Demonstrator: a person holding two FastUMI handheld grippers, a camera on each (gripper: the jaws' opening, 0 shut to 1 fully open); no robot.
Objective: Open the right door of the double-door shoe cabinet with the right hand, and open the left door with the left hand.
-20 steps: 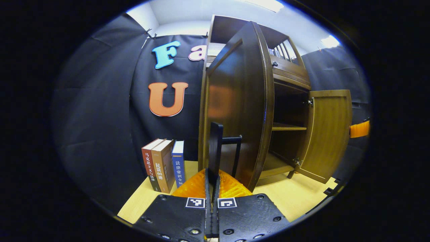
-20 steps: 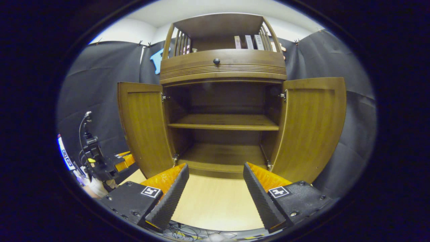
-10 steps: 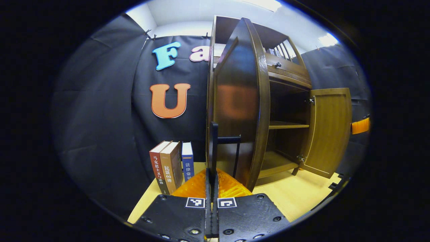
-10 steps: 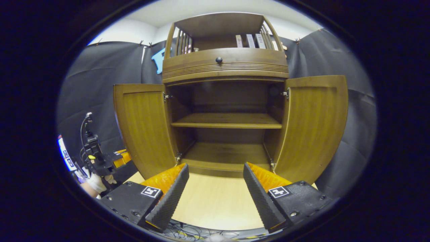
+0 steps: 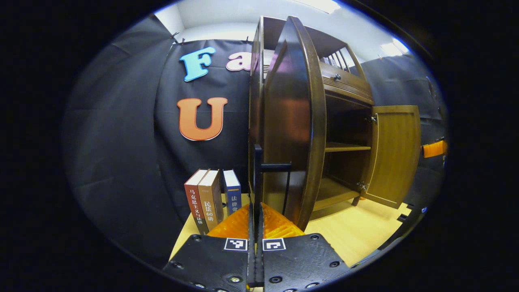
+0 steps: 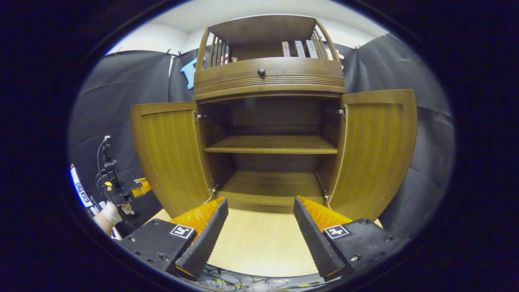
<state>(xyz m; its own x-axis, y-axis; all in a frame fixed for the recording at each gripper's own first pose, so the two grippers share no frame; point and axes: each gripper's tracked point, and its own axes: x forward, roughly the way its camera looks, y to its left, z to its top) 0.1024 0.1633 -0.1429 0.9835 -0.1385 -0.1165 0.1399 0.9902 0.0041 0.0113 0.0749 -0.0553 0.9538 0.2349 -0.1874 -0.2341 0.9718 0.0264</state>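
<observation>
The brown shoe cabinet [image 6: 269, 79] faces me in the right gripper view with both doors swung out. Its left door [image 6: 170, 150] and right door [image 6: 375, 150] stand wide beside two bare shelves. My right gripper [image 6: 260, 200] hangs open in front of the lower shelf, holding nothing. In the left gripper view the left door [image 5: 290, 134] is seen nearly edge-on, and my left gripper [image 5: 255, 209] is shut on its black handle [image 5: 256, 174]. The right door [image 5: 395, 154] stands open beyond. The left gripper [image 6: 121, 192], held by a gloved hand [image 6: 108, 211], appears behind the left door.
Three books [image 5: 211, 198] stand on the light wooden table [image 6: 259, 243] left of the cabinet. A drawer with a dark knob [image 6: 261, 72] and a few books [image 6: 300, 48] sit above the doors. Cables [image 6: 227, 280] lie at the table's near edge.
The left door has swung further open, with my left gripper going along on its handle. The right gripper and right door have barely moved.
</observation>
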